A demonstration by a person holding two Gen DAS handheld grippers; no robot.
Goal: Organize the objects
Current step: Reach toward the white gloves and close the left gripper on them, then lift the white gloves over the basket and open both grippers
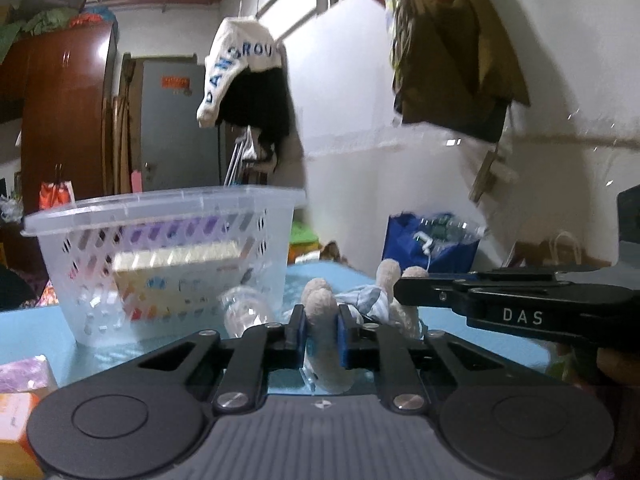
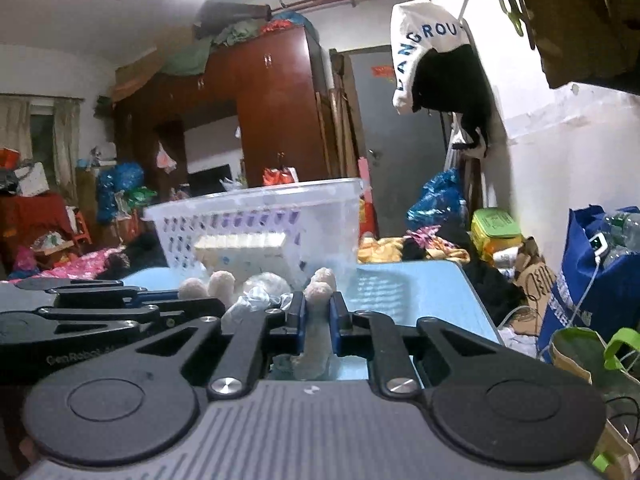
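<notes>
A beige plush toy (image 1: 320, 304) in a blue-and-white striped outfit is held above the light blue table (image 1: 40, 328). My left gripper (image 1: 322, 338) is shut on one beige limb of it. My right gripper (image 2: 318, 326) is shut on another limb of the toy (image 2: 318, 300). The two grippers are side by side; the right one shows at the right of the left wrist view (image 1: 520, 304). A clear perforated plastic basket (image 1: 160, 264) stands just beyond on the table, with a cream box and a purple item inside. It also shows in the right wrist view (image 2: 260, 232).
A clear plastic wrapper (image 1: 248, 308) lies by the basket. Purple and orange boxes (image 1: 20, 400) sit at the table's near left. A blue bag (image 1: 428, 244) stands beyond the table's far edge. Clothes hang from the wall above. Clutter fills the floor to the right (image 2: 580, 280).
</notes>
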